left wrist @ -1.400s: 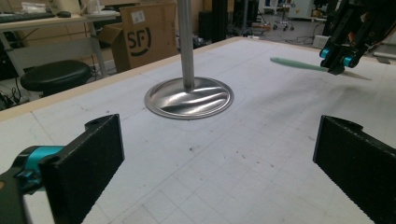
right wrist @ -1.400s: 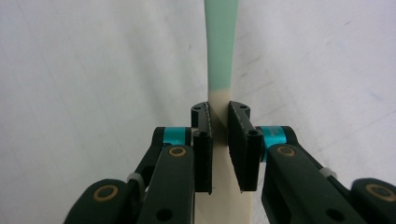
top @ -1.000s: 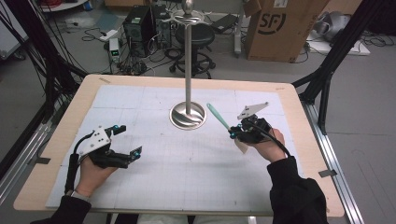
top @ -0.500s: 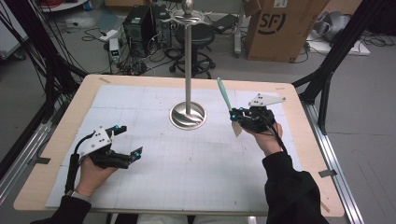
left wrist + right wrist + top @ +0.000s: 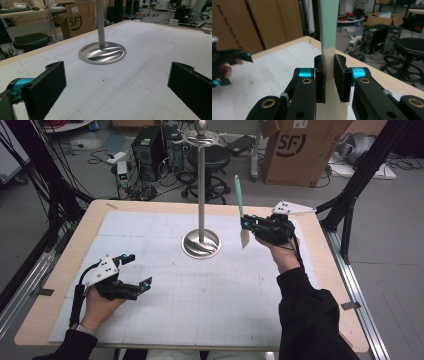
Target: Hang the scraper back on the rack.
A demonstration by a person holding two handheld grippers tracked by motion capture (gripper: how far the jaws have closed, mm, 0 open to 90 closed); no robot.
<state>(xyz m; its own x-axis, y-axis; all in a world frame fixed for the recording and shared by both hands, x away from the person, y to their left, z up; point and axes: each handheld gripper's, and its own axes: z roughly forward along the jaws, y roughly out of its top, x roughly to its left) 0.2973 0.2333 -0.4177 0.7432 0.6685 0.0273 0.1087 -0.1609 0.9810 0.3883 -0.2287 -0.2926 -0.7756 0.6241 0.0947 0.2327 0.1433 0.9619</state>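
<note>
Grey floor (image 5: 400,250) with cardboard box (image 5: 295,150), black stool (image 5: 212,160), tangled cables (image 5: 155,190).

A glossy polished metal stand (image 5: 201,243) rises from a matt white mat (image 5: 175,310) (scuffed, faintly gridded) on a pale wooden table (image 5: 45,305).

We find a laboratory: computer towers (image 5: 152,145), loose cables (image 5: 35,185) on the floor, cardboard boxes (image 5: 295,150), black rig frame (image 5: 357,180), gridded surface (image 5: 200,290).
</note>
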